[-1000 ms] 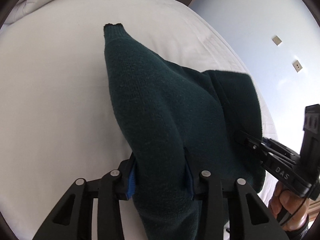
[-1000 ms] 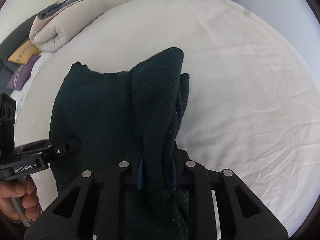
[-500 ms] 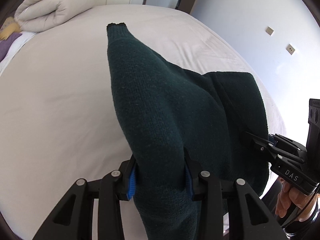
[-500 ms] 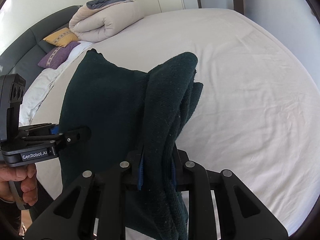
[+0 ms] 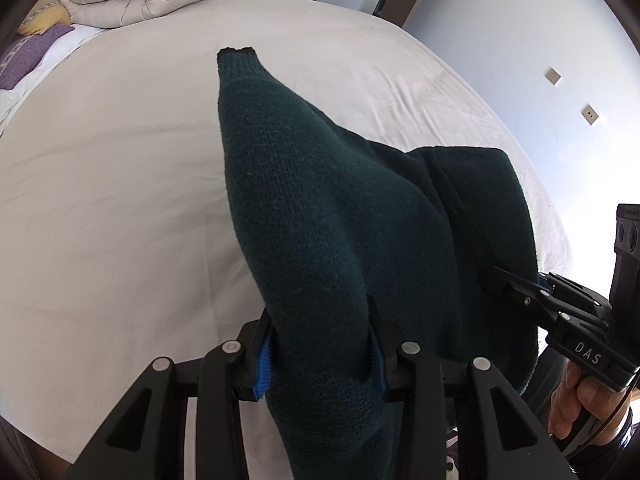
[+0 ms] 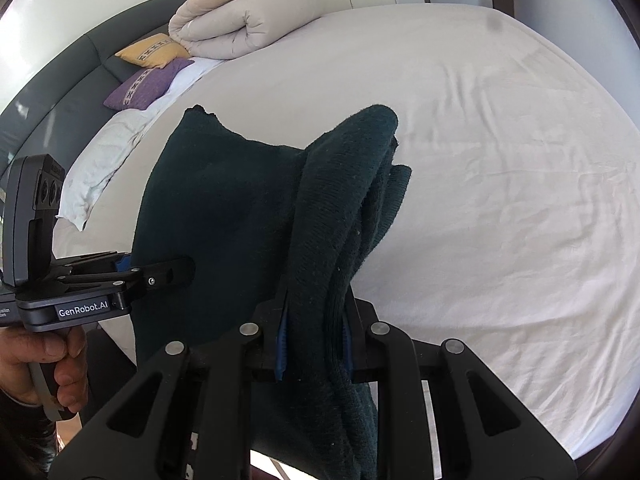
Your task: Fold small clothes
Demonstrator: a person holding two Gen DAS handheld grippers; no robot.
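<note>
A dark green knit sweater (image 5: 320, 220) hangs between both grippers above the white bed (image 5: 120, 200). My left gripper (image 5: 320, 354) is shut on one bunched edge of it. A sleeve with a black cuff (image 5: 236, 53) stretches away from it. My right gripper (image 6: 314, 344) is shut on the other bunched edge of the sweater (image 6: 224, 208). In the left wrist view the right gripper (image 5: 516, 292) shows at the right, clamped on the cloth. In the right wrist view the left gripper (image 6: 168, 274) shows at the left, also on the cloth.
A rolled beige duvet (image 6: 240, 20) lies at the head of the bed (image 6: 500, 160), with a yellow pillow (image 6: 152, 50) and a purple pillow (image 6: 148, 84) beside it. A dark grey headboard (image 6: 60, 80) curves behind. A pale wall with sockets (image 5: 552, 76) is to the right.
Both grippers have risen and tilted up with the sweater, so the duvet, pillows and headboard have come into view. Both grips on the cloth are unchanged.
</note>
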